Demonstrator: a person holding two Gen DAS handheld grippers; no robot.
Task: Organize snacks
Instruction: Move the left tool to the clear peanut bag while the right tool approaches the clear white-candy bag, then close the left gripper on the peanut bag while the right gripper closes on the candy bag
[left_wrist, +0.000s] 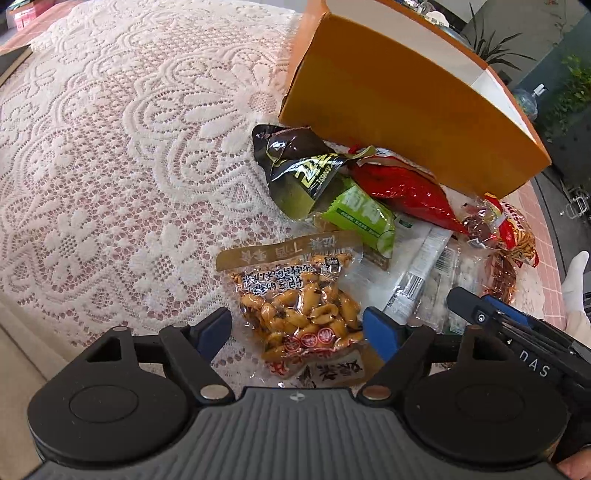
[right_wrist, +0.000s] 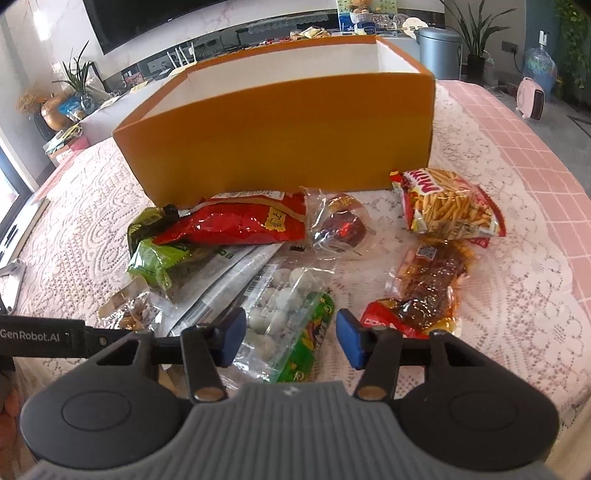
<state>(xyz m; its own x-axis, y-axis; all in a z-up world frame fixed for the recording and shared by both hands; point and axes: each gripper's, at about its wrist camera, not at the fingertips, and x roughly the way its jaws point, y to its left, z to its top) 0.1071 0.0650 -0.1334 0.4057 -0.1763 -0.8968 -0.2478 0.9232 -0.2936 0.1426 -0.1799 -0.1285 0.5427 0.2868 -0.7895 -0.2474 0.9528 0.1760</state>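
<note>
An open orange box (right_wrist: 280, 133) stands on the lace cloth, and shows in the left wrist view (left_wrist: 399, 96) too. Snack packets lie in front of it. My left gripper (left_wrist: 297, 330) is open, its jaws on either side of a clear bag of yellow beans (left_wrist: 299, 310). My right gripper (right_wrist: 290, 341) is open over a clear bag of white balls with a green edge (right_wrist: 284, 317). A red bag (right_wrist: 240, 221), a green packet (right_wrist: 155, 262), a fries bag (right_wrist: 450, 206), a brown meat packet (right_wrist: 428, 288) and a small dark sweet (right_wrist: 340, 225) lie around.
A black and green packet (left_wrist: 295, 166) lies left of the pile near the box. The right gripper's body (left_wrist: 517, 332) shows at the right of the left wrist view. Lace cloth (left_wrist: 129, 147) stretches to the left. A pink tiled edge (right_wrist: 535, 147) runs at the right.
</note>
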